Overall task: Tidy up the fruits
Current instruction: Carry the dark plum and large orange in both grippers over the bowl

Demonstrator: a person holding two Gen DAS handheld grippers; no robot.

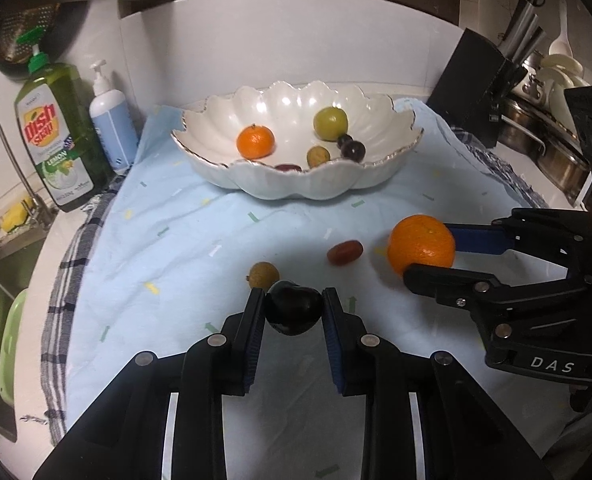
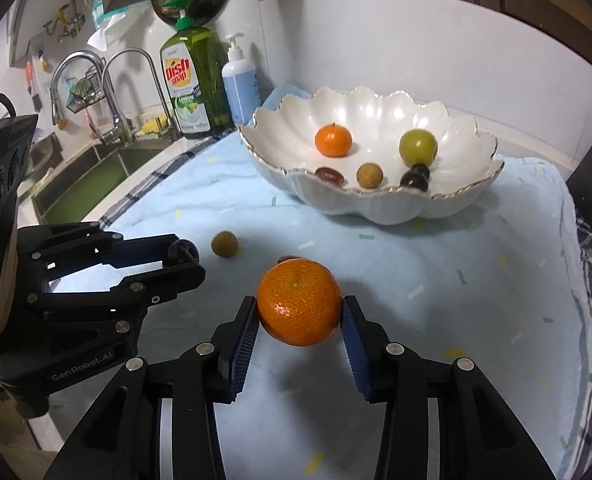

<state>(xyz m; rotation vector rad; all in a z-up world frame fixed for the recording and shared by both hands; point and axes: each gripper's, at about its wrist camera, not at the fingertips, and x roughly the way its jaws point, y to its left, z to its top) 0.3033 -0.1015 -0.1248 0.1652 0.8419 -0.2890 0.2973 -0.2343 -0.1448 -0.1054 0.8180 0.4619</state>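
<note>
My left gripper (image 1: 294, 300) is shut on a dark plum (image 1: 294, 310), held a little above the pale blue cloth (image 1: 184, 248). My right gripper (image 2: 299, 312) is shut on a large orange mandarin (image 2: 299, 302), seen from the left wrist view as the mandarin (image 1: 421, 245) between the right fingers (image 1: 435, 276). A tan longan (image 1: 262, 275) and a red grape (image 1: 344, 252) lie loose on the cloth. The white scalloped bowl (image 1: 296, 184) behind holds a small mandarin (image 1: 255, 141), a green fruit (image 1: 330, 123), a longan (image 1: 318, 156), dark plums (image 1: 351, 148) and a red grape (image 1: 288, 167).
A green dish soap bottle (image 1: 56, 136) and a white pump bottle (image 1: 110, 120) stand at the back left by the sink (image 2: 84, 184). A black knife block (image 1: 471, 100) and steel pots (image 1: 535, 132) sit at the back right. The cloth's checked edge runs along the counter's left side.
</note>
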